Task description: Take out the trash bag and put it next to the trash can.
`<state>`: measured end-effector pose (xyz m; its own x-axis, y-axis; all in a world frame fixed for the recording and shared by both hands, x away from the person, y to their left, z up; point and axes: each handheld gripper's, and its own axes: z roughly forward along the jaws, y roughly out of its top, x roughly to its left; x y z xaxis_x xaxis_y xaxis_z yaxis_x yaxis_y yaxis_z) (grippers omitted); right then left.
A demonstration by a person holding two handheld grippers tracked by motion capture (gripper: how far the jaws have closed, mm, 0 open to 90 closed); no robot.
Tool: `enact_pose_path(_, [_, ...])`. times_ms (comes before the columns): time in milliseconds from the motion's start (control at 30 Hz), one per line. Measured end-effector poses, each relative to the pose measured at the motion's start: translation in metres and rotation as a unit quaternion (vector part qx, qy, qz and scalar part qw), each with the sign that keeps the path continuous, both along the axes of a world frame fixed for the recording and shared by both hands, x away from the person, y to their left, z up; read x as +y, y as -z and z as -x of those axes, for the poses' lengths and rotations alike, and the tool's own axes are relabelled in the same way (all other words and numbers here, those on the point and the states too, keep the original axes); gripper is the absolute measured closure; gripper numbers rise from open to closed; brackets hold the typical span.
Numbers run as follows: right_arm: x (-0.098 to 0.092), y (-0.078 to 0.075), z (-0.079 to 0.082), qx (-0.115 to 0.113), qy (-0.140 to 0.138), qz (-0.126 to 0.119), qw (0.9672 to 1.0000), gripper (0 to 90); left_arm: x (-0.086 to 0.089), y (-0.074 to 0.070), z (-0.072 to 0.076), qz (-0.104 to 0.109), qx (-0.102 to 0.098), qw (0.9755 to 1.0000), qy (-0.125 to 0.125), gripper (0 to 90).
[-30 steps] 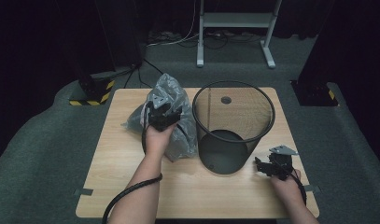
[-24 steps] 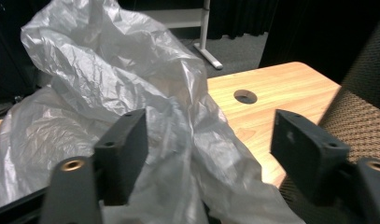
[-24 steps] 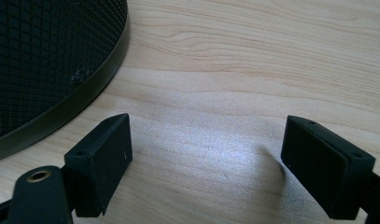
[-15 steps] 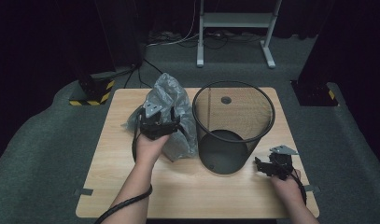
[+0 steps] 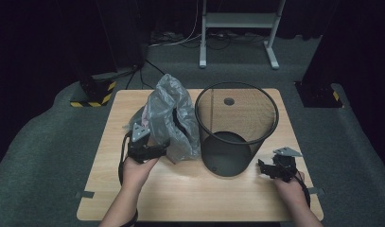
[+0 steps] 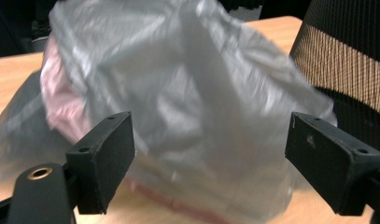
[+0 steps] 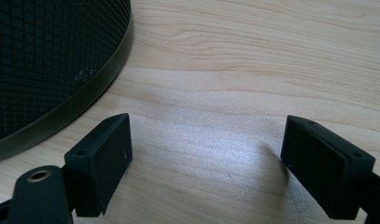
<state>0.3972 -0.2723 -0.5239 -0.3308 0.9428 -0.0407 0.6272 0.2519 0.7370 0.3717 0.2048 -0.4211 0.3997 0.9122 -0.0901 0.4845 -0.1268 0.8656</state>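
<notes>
Beside the grey bag (image 5: 173, 118), left tool (image 5: 150, 150) now drawn back, released; right tool (image 5: 270, 169) unmoved, released.

A crinkled, glossy grey plastic bag (image 5: 173, 118) sits beside a matt black wire-mesh bin (image 5: 235, 127) on a smooth, pale wood-grain table (image 5: 190, 189), above rough grey carpet (image 5: 43, 156)

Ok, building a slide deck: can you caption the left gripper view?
Open left claw faces a crumpled grey plastic bag on the wooden table, black mesh bin alongside.
</notes>
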Motion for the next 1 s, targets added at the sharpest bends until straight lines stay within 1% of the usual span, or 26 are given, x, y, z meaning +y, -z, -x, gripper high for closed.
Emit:
enact_pose_path(100, [0.000,0.000,0.000,0.001,0.000,-0.001,1.0000,16.3,0.009,0.007,0.010,0.006,0.013,0.9999,-0.004,15.7])
enact_pose_path(167, [0.000,0.000,0.000,-0.001,-0.001,0.002,1.0000,16.3,0.014,0.013,0.018,0.000,0.021,0.9998,-0.003,15.7])
enact_pose_path(267, [0.001,0.000,0.000,0.000,-0.001,-0.001,1.0000,16.4,0.020,0.021,0.028,-0.001,0.027,0.9996,-0.006,15.7])
enact_pose_path(333, [0.001,0.000,0.000,0.001,-0.001,-0.001,1.0000,16.3,0.025,0.028,0.032,-0.004,0.034,0.9994,-0.008,15.7])
enact_pose_path(367, [0.001,0.000,0.000,0.001,0.000,-0.001,1.0000,16.3,0.027,0.032,0.033,-0.005,0.041,0.9991,-0.009,15.7])
enact_pose_path(467, [0.001,0.000,0.000,0.000,-0.001,0.000,1.0000,16.3,0.035,0.043,0.037,0.001,0.054,0.9984,-0.014,15.7])
enact_pose_path(500, [0.001,0.000,0.000,0.000,-0.001,0.000,1.0000,16.3,0.036,0.046,0.037,0.005,0.059,0.9981,-0.016,15.7])
enact_pose_path(567, [0.001,0.000,0.000,0.001,-0.001,-0.001,1.0000,16.3,0.038,0.053,0.037,-0.001,0.072,0.9973,-0.018,15.6])
enact_pose_path(633, [0.000,0.000,0.000,0.002,-0.002,-0.003,1.0000,16.3,0.037,0.059,0.038,-0.018,0.081,0.9965,-0.012,15.6])
enact_pose_path(667, [0.000,0.000,0.000,0.003,-0.001,-0.004,1.0000,16.1,0.036,0.062,0.038,-0.031,0.083,0.9961,-0.009,15.4])
enact_pose_path(700, [0.000,0.000,-0.001,0.003,-0.002,-0.005,1.0000,16.0,0.035,0.066,0.037,-0.037,0.086,0.9955,-0.007,15.3])
enact_pose_path(733, [0.000,0.000,-0.001,0.004,-0.002,-0.006,1.0000,16.0,0.034,0.069,0.036,-0.035,0.092,0.9951,-0.007,15.2])
enact_pose_path(800, [0.000,0.000,-0.001,0.004,-0.002,-0.006,1.0000,16.0,0.033,0.076,0.034,-0.025,0.106,0.9940,-0.010,15.0])
enact_pose_path(867, [0.000,0.000,-0.001,0.004,-0.003,-0.007,1.0000,16.1,0.030,0.083,0.033,-0.033,0.116,0.9927,-0.007,14.9])
enact_pose_path(933, [0.000,0.000,-0.001,0.004,-0.004,-0.007,1.0000,16.1,0.026,0.089,0.032,-0.045,0.120,0.9918,-0.002,14.9])
enact_pose_path(1000, [0.000,0.000,-0.001,0.004,-0.004,-0.007,1.0000,16.1,0.021,0.095,0.030,-0.048,0.133,0.9899,0.001,14.7])
